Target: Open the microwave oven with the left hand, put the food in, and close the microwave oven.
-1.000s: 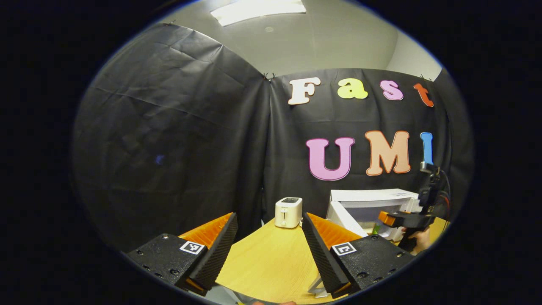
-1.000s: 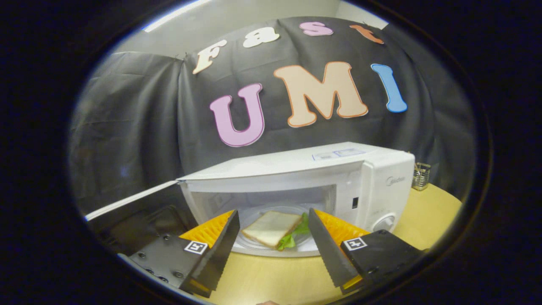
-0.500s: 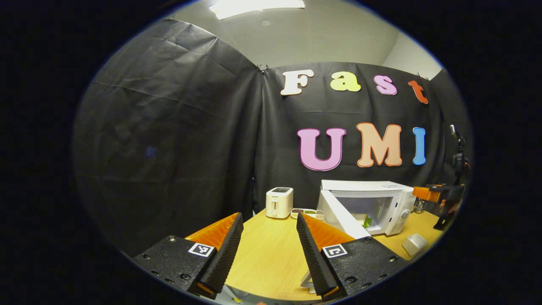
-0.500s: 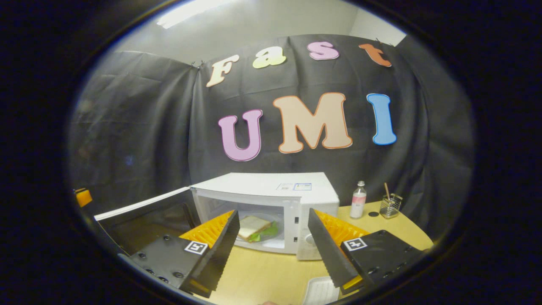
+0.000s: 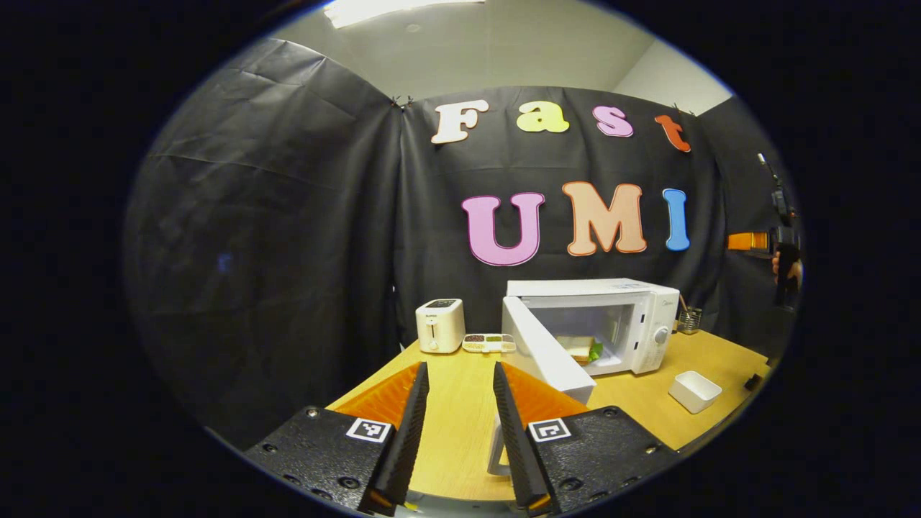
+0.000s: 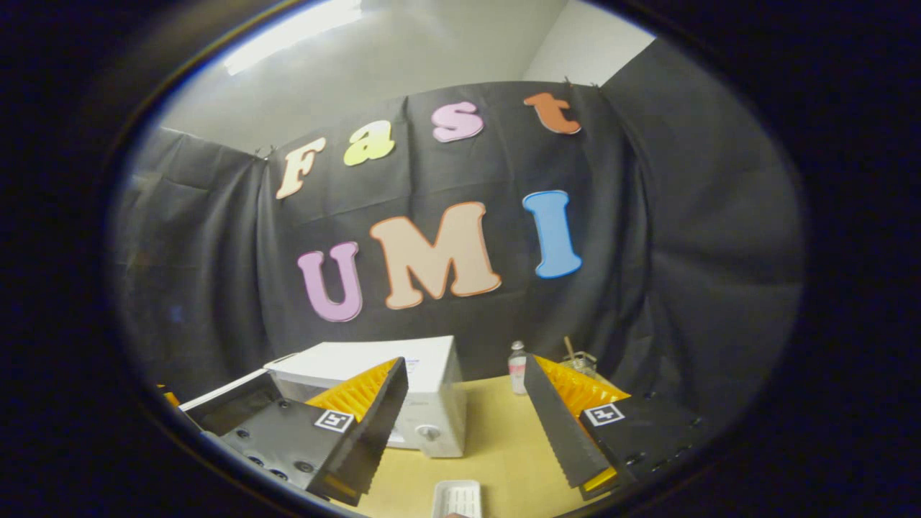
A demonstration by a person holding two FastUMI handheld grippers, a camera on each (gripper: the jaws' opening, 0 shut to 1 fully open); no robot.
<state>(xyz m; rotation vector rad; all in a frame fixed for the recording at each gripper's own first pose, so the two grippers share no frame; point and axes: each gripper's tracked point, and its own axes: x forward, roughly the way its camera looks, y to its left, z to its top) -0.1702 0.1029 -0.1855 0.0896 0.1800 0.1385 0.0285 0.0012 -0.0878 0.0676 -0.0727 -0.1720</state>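
Indoors, wooden table (image 5: 460, 403), open microwave (image 5: 597, 316), black-cloth booth.

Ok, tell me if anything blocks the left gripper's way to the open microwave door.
Nothing visible does. Bare table lies between the left gripper and the open door; the toaster stands off to the side.

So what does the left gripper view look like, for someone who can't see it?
A white microwave stands on a wooden table with its door open and a sandwich inside. A toaster stands beside it. The left gripper is empty, its jaws apart.
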